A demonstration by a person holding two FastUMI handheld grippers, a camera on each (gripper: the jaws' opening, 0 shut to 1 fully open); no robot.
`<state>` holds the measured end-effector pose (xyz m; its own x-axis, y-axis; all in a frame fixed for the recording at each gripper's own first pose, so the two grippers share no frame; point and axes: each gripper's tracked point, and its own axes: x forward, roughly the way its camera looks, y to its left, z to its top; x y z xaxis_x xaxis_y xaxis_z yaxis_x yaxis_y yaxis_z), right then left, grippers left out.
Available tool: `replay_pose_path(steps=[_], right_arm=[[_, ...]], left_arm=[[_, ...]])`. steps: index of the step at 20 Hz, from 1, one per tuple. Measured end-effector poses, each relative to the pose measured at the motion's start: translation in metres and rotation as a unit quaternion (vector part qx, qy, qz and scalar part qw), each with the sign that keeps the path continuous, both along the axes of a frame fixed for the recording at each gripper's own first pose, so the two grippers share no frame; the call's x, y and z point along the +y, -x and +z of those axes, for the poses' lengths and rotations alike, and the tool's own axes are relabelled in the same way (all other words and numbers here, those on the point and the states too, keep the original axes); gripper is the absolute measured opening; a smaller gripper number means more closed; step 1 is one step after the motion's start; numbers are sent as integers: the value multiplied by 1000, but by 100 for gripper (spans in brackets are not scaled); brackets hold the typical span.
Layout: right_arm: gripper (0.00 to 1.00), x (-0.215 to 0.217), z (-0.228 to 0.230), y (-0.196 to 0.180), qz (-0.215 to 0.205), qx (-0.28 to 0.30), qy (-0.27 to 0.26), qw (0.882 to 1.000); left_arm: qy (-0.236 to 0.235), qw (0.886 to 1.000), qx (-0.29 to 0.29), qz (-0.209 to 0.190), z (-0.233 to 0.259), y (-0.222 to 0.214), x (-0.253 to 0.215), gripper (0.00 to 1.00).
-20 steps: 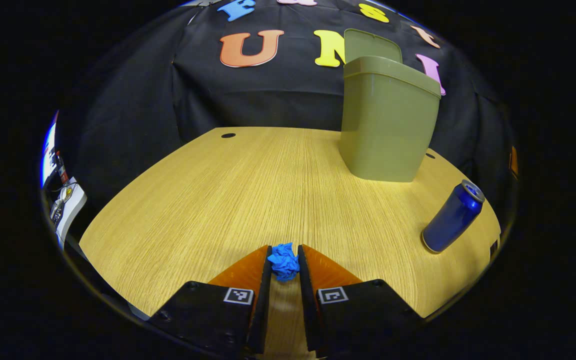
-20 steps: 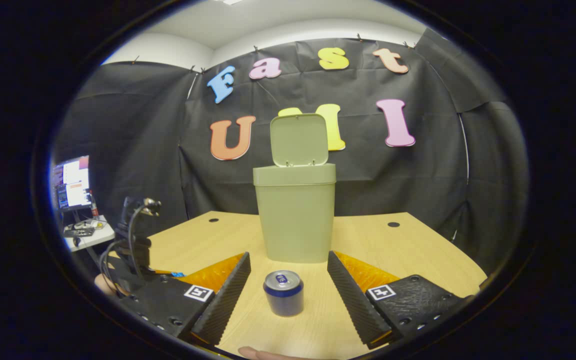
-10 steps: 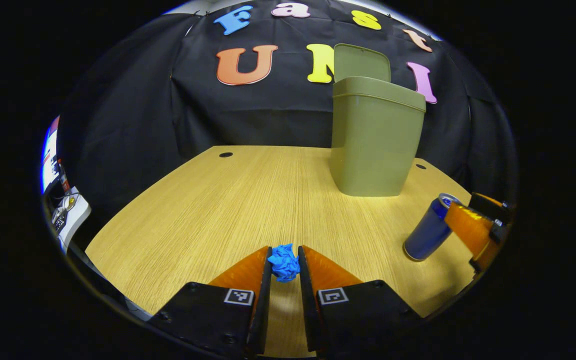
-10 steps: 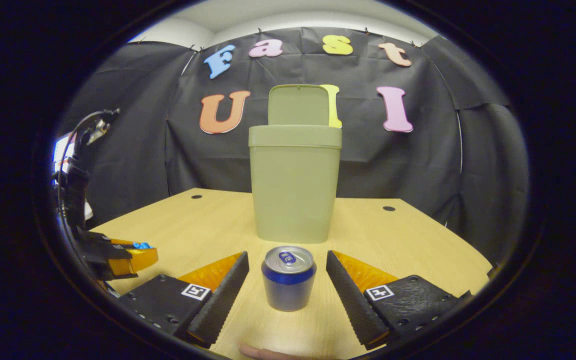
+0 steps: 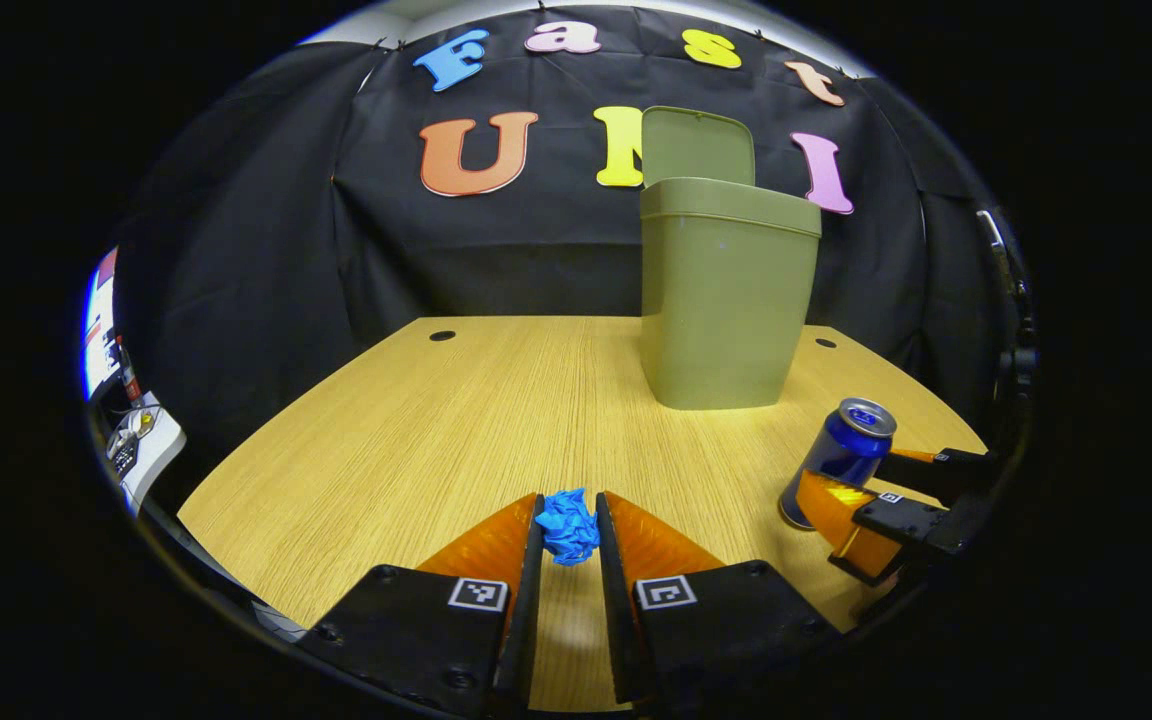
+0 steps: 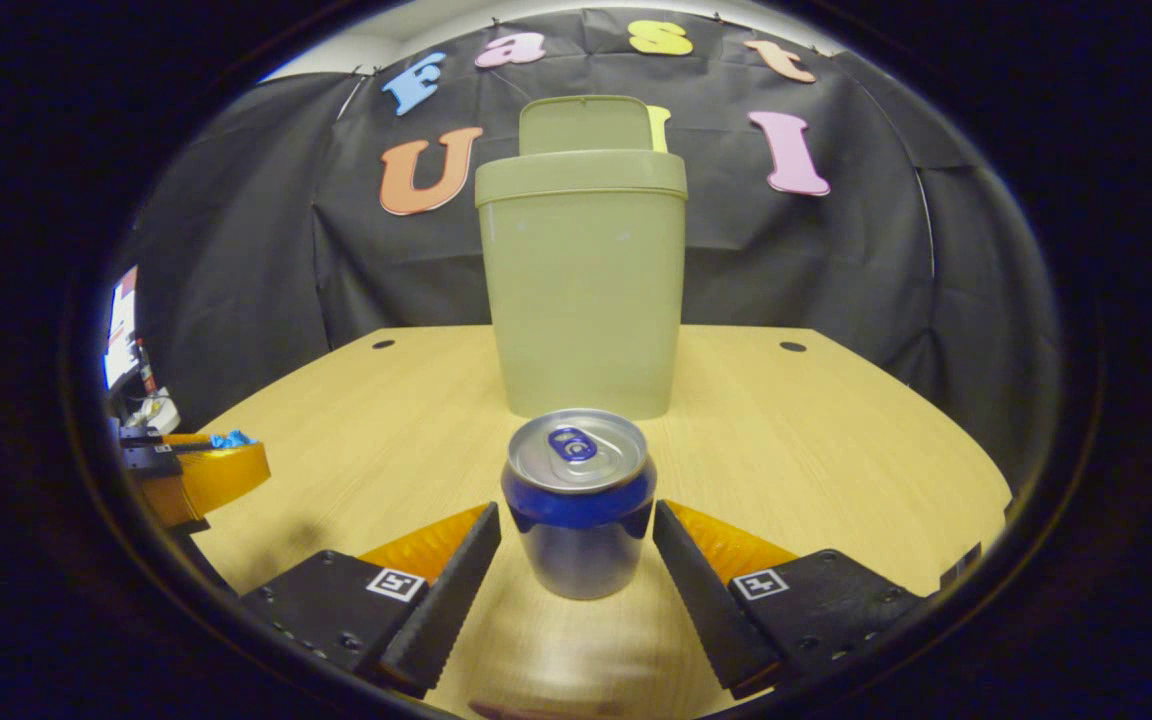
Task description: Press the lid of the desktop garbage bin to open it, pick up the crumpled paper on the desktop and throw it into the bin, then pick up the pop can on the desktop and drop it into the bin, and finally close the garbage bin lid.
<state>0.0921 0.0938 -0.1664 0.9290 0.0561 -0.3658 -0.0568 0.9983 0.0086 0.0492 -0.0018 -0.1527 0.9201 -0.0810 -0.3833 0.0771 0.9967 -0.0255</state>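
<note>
the crumpled blue paper (image 5: 568, 525) sits pinched between the left gripper (image 5: 568, 530) fingers. the upright blue pop can (image 6: 578, 500) stands between the right gripper (image 6: 576, 545) fingers, spread wide and not touching it.

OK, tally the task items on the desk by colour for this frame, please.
Blue: 2, the crumpled paper and the pop can.
Olive green: 1, the garbage bin, lid up.
Total: 3.
</note>
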Motion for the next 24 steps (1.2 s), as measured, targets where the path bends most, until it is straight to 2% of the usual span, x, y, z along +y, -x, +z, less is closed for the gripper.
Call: replay_pose_path(steps=[3, 5, 9, 15, 21, 24], right_arm=[[93, -3, 1, 0, -3, 0, -3, 1000], [86, -5, 1, -2, -2, -2, -1, 1000], [82, -5, 8, 0, 1, -14, 3, 1000], [82, -3, 49, 18, 15, -57, 14, 998], [81, -4, 102, 46, 39, -104, -10, 994], [82, -14, 121, 55, 37, -119, -13, 992]], left_arm=[[-2, 1000, 0, -8, -1, 2, -6, 33], [-3, 1000, 5, -10, -4, 2, -7, 33], [-2, 1000, 5, -17, -1, 8, -12, 33], [-8, 999, -32, -5, 24, 16, -10, 33], [9, 998, -58, -9, 49, 29, -18, 33], [14, 996, -85, -11, 71, 41, -21, 33]])
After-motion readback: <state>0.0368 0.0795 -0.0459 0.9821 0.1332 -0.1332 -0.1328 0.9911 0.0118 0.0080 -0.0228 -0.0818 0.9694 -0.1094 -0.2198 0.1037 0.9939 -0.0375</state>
